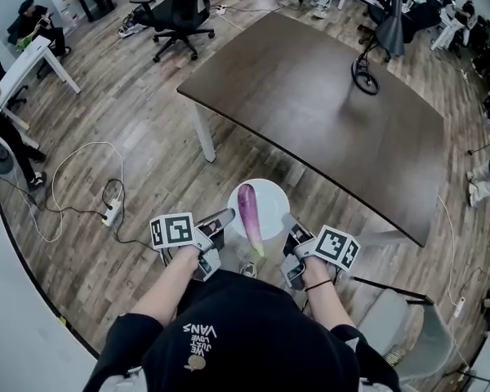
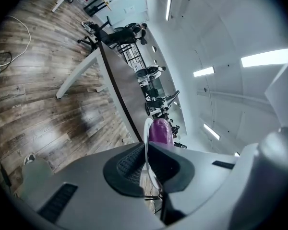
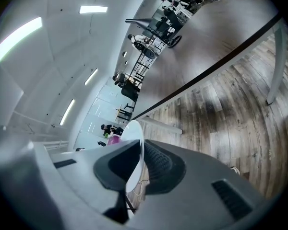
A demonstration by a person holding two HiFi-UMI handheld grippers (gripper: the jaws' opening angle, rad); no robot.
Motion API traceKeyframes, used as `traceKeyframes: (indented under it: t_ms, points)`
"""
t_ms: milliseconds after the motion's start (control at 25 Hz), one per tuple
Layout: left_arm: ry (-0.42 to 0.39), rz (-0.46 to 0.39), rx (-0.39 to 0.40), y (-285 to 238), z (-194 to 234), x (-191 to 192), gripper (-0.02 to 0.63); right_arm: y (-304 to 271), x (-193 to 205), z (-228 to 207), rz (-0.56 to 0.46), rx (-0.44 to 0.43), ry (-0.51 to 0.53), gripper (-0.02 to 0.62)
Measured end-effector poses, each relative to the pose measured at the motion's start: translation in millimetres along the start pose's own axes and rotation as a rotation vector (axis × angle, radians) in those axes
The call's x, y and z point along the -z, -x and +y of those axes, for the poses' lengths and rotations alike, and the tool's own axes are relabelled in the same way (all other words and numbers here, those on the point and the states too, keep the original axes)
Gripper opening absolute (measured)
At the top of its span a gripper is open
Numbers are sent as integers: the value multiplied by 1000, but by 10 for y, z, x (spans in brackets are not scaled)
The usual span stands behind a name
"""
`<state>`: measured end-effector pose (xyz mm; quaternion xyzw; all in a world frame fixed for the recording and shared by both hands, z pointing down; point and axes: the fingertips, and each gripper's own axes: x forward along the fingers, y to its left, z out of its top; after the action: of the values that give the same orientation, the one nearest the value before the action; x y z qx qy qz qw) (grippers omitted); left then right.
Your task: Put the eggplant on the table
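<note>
A long purple eggplant [image 1: 248,209] with a green stem lies on a round white plate [image 1: 269,198] carried in the air above the wood floor, short of the dark table [image 1: 327,113]. My left gripper [image 1: 225,218] is shut on the plate's left rim. On the opposite rim my right gripper [image 1: 291,222] is shut too. In the left gripper view the plate's thin edge [image 2: 146,128] runs between the ribbed pads, with the eggplant [image 2: 159,131] just past them. The right gripper view shows the plate [image 3: 133,138] pinched in the same way.
The dark table stands ahead with white legs [image 1: 202,133]; a black desk lamp [image 1: 380,43] sits at its far right. A black office chair [image 1: 180,11] is beyond it. A power strip with cables [image 1: 110,211] lies on the floor at the left, a grey chair [image 1: 408,325] at the right.
</note>
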<state>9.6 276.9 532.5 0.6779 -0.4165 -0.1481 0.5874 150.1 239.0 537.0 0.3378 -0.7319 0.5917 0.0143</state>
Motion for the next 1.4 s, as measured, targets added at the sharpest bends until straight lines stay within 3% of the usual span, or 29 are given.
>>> traceKeyframes:
  t_ms: [320,960,1400]
  points:
    - [7,9,-1,-116,153,-314,25,-318,-146,21,-9,6,-7,35]
    - [-55,96,19,-481,419,-1897,25,-1601,-841,472,-112,31,-33,35]
    - [-56,149,37,-771,547,-2483,25,-2089,-1196,519,-154,55,-62,35]
